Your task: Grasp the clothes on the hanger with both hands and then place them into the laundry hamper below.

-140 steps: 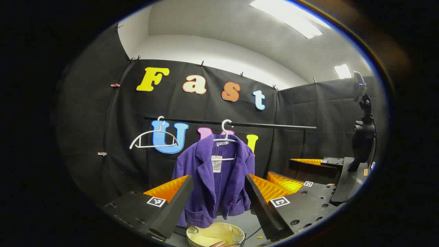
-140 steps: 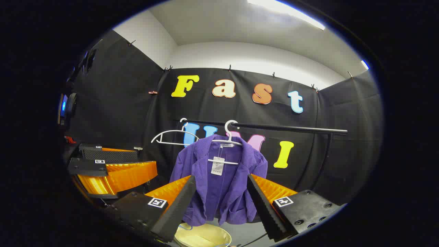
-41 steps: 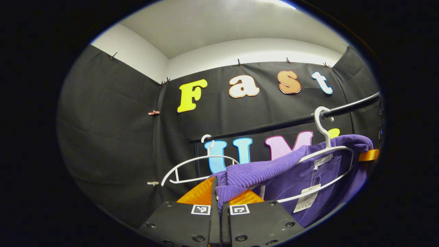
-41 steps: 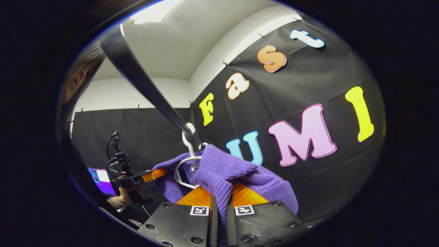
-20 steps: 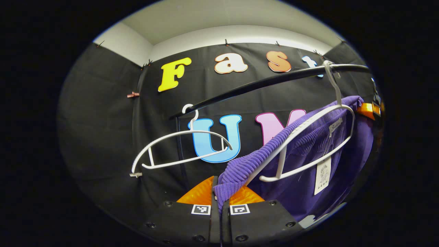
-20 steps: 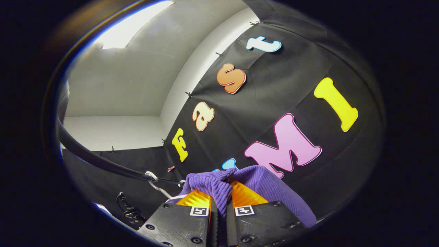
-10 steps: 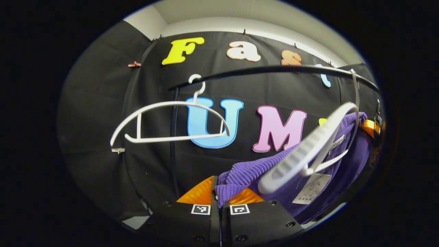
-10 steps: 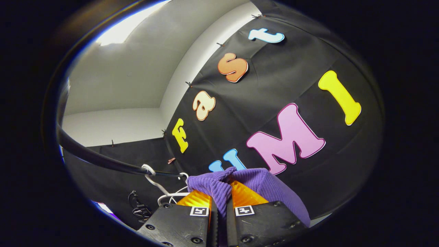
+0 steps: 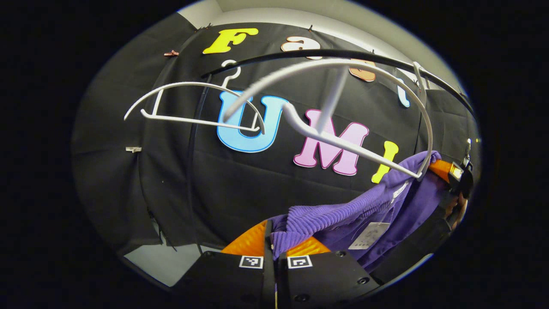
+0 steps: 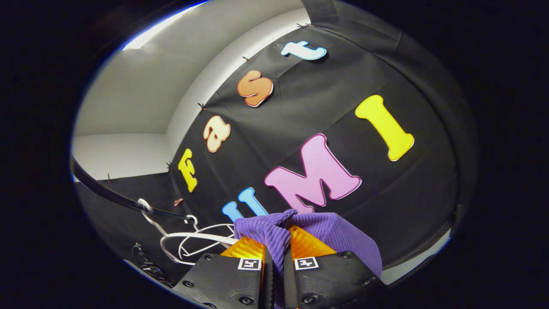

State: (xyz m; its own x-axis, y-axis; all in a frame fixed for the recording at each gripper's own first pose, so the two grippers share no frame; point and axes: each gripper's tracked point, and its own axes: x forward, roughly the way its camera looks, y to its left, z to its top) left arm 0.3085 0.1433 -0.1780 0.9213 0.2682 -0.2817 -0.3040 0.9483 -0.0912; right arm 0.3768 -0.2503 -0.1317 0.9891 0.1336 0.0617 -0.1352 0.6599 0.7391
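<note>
stretching crosswise between left gripper and right gripper, purple jacket pinched in both fingers.

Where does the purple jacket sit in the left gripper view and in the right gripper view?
Left gripper view: the purple jacket runs from the left claw at bottom centre up to the right edge.
Right gripper view: the jacket bunches at bottom centre, pinched in the right claw.
Shared landmark: the black rail with white hangers.
</note>
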